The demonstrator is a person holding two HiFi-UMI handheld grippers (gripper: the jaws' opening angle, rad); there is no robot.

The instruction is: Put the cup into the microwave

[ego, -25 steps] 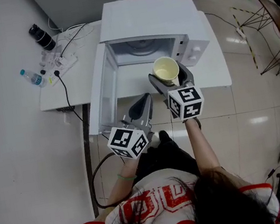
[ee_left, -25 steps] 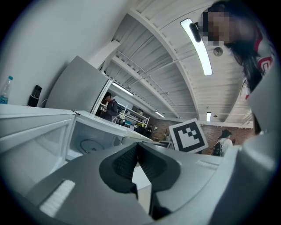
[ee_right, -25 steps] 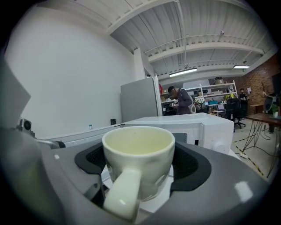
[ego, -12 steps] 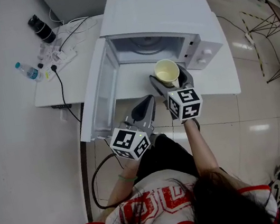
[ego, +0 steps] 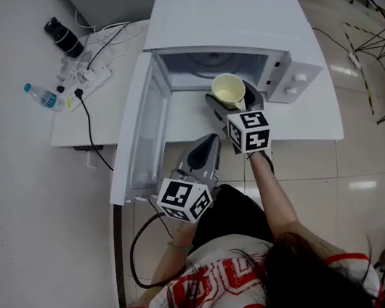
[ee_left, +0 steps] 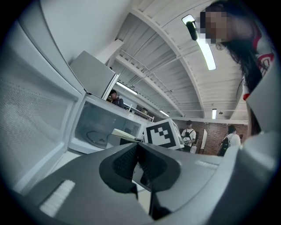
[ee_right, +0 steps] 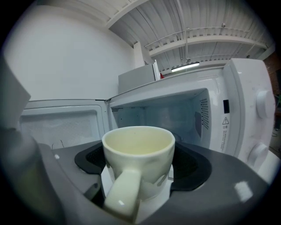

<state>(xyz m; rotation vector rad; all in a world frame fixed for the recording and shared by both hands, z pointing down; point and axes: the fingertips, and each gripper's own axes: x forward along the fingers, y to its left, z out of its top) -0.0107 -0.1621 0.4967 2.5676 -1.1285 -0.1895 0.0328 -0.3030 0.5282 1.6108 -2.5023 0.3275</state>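
1. Cup (ee_right: 138, 149), a cream glazed mug that is looking empty, is sitting upright between the jaws of the right gripper (ego: 233, 105); the pads are clamping its body from both sides and the handle is pointing back at the camera
2. Cup is hanging just at the open front of the microwave (ego: 229, 29), seemingly not yet inside; the door (ego: 141, 133) is standing wide open on the left
3. Left gripper (ego: 205, 151) is idling near the door, jaws pressed together on nothing
4. Judging handling: stiff, smooth, likely slippery and breakable, moderately heavy. Gripping across the body is looking sound; the handle is offering a poorer hold. Setting it down level and gently is seeming wise
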